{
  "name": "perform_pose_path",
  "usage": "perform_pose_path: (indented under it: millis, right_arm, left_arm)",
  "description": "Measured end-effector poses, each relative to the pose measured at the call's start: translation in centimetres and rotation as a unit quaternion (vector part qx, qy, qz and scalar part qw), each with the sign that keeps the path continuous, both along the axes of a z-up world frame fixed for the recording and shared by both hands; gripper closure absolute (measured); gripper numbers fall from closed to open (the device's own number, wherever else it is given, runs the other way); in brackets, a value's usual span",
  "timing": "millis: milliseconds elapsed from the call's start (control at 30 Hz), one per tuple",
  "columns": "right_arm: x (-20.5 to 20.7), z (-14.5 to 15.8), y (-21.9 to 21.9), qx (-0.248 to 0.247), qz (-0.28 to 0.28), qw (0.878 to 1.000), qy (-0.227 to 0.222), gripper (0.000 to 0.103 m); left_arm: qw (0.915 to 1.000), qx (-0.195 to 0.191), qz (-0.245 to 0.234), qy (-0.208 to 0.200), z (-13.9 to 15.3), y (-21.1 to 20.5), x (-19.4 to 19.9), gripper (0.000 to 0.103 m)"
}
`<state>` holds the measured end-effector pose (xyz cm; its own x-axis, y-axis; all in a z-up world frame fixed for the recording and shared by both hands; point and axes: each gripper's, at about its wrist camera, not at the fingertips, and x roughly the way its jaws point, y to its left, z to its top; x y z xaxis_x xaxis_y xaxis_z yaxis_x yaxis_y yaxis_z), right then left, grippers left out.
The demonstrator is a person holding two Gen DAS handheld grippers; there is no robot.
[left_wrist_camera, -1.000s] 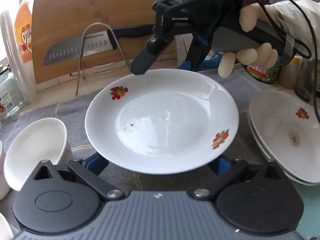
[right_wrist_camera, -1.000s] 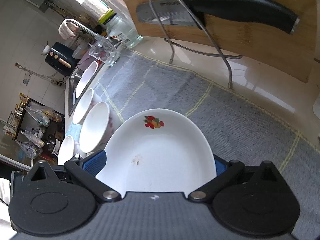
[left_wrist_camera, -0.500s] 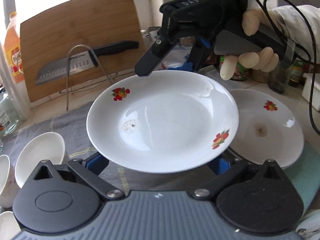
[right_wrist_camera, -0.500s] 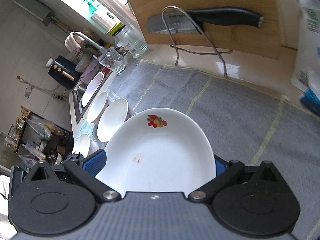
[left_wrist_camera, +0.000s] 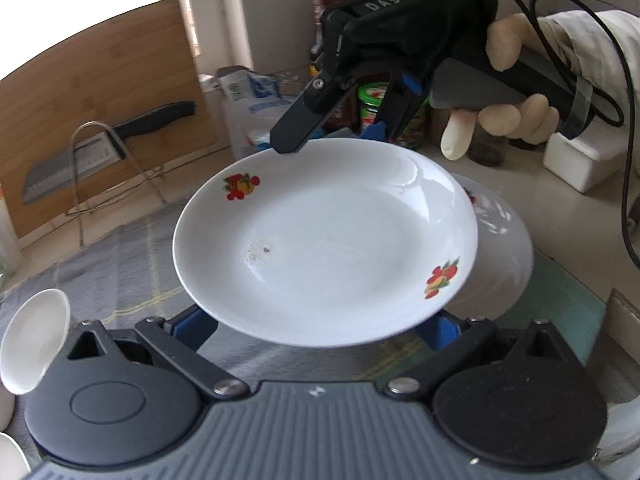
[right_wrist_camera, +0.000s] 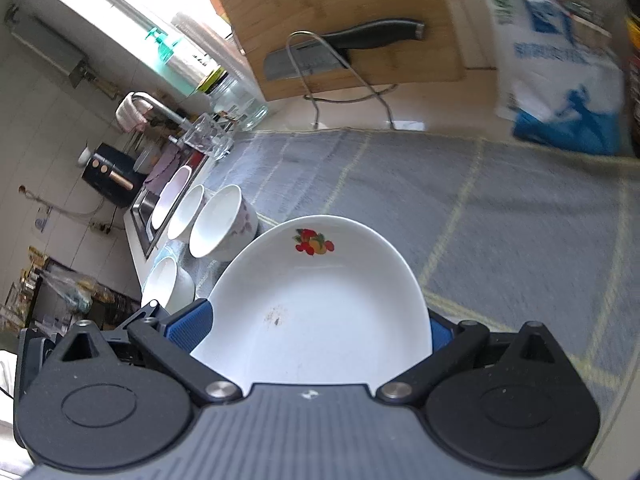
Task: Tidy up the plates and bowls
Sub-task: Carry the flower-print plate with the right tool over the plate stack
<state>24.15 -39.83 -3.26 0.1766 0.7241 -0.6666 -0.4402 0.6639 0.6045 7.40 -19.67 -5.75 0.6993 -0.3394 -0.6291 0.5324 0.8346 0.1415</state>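
A white plate with fruit prints (left_wrist_camera: 332,248) is held in the air between both grippers. My left gripper (left_wrist_camera: 320,326) spans its near rim with blue pads on either side. My right gripper (left_wrist_camera: 332,136) holds the far rim; in the right wrist view the plate (right_wrist_camera: 320,312) sits between its pads. The plate hovers over a stack of matching plates (left_wrist_camera: 504,240) on the right. Several white bowls (right_wrist_camera: 216,224) stand in a row by the sink; one bowl (left_wrist_camera: 32,340) shows at the left.
A grey checked mat (right_wrist_camera: 480,208) covers the counter. A bamboo cutting board (right_wrist_camera: 344,20) with a knife (right_wrist_camera: 340,52) on a wire rack stands behind. A blue-white bag (right_wrist_camera: 560,64), jars (left_wrist_camera: 376,100) and a white box (left_wrist_camera: 580,160) crowd the back right.
Both grippers carried the plate to the right, from over the mat to above the plate stack. The bowls have fallen further to the left.
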Motion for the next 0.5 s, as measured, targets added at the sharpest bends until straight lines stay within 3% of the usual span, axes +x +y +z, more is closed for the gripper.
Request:
perform_pose_path:
  millis: [500]
  right_arm:
    - [-3.5,-1.9,-4.8,-0.002,-0.058,0.998,0.018,0.000]
  left_arm:
    - [0.9981,0.009,-0.055,0.028,-1.2,-3.3,-0.8,0.001]
